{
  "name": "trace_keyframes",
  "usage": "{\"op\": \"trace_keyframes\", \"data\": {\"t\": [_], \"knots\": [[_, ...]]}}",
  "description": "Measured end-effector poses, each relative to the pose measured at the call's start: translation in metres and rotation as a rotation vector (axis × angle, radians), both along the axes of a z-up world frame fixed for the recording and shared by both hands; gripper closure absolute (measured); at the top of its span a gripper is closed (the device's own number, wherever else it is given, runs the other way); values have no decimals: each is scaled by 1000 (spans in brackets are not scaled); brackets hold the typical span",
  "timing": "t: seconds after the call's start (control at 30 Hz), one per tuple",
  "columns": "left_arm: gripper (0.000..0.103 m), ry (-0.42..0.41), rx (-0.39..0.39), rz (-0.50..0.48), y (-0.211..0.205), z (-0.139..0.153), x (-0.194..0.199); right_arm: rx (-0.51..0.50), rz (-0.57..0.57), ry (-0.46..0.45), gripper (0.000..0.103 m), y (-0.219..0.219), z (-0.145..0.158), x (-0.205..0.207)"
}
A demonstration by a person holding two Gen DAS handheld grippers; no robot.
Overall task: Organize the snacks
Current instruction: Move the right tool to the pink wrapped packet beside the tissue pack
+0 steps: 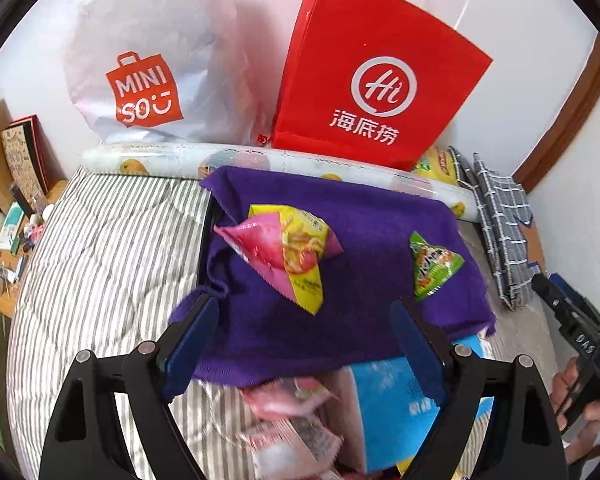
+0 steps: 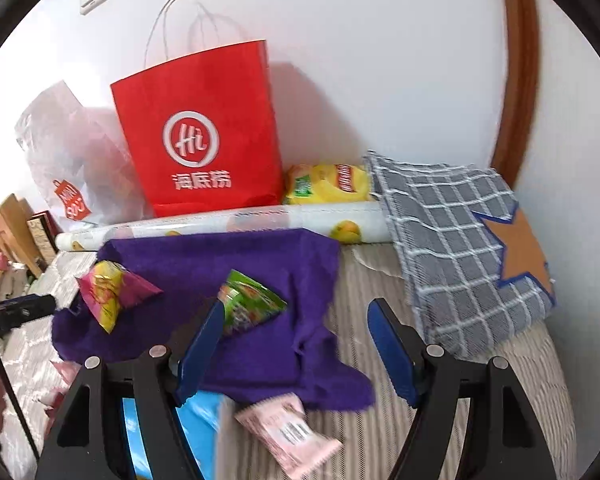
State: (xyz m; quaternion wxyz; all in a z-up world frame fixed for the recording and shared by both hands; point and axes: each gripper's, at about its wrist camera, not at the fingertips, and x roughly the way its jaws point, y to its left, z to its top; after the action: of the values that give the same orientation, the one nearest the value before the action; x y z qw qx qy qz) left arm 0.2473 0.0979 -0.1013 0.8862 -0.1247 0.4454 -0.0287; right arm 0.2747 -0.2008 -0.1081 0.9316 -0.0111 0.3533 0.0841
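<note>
Two grippers, both with jaws spread wide and holding nothing; the left gripper point(image 1: 304, 320) hangs over the near edge of the purple cloth point(image 1: 340, 320), the right gripper point(image 2: 296, 328) sits lower centre of its frame over the cloth's right edge and the striped bedding point(image 2: 380, 432). Room-wise, the cloth's middle is open between the packets, and there's bare bedding at lower right of the right view; the back edge is boxed in by a printed roll point(image 1: 300, 162), a red bag point(image 1: 380, 76) and a white bag point(image 1: 140, 60) against the wall; a checked cloth point(image 2: 452, 240) crowds the right side. On the purple cloth: a pink-and-yellow packet point(image 1: 292, 256), puffy, crimped ends, long axis running upper left to lower right in the left view; a green packet point(image 1: 432, 266) right of it, well apart, long axis near vertical, narrow end toward the top. Off the cloth's near edge lie a pale pink packet point(image 2: 292, 428), barcode up, angled down-right, and a blue pack point(image 1: 396, 404); both blurred.
</note>
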Motion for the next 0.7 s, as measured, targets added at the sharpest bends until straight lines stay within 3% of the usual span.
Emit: {"op": "trace_keyframes", "data": {"t": [0.13, 0.27, 0.4, 0.5, 0.7], "knots": [[19, 7, -9, -7, -6, -1, -14, 2, 6, 52, 30, -10, -12, -12], [21, -1, 61, -28, -16, -1, -29, -1, 25, 95, 38, -14, -31, -26], [21, 26, 18, -35, -16, -6, -42, 12, 54, 135, 48, -12, -46, -35], [27, 32, 20, -32, -15, -7, -50, 13, 67, 145, 49, -10, -52, -39], [27, 51, -2, -31, -7, -11, -62, 23, 82, 180, 49, -5, -65, -37]]}}
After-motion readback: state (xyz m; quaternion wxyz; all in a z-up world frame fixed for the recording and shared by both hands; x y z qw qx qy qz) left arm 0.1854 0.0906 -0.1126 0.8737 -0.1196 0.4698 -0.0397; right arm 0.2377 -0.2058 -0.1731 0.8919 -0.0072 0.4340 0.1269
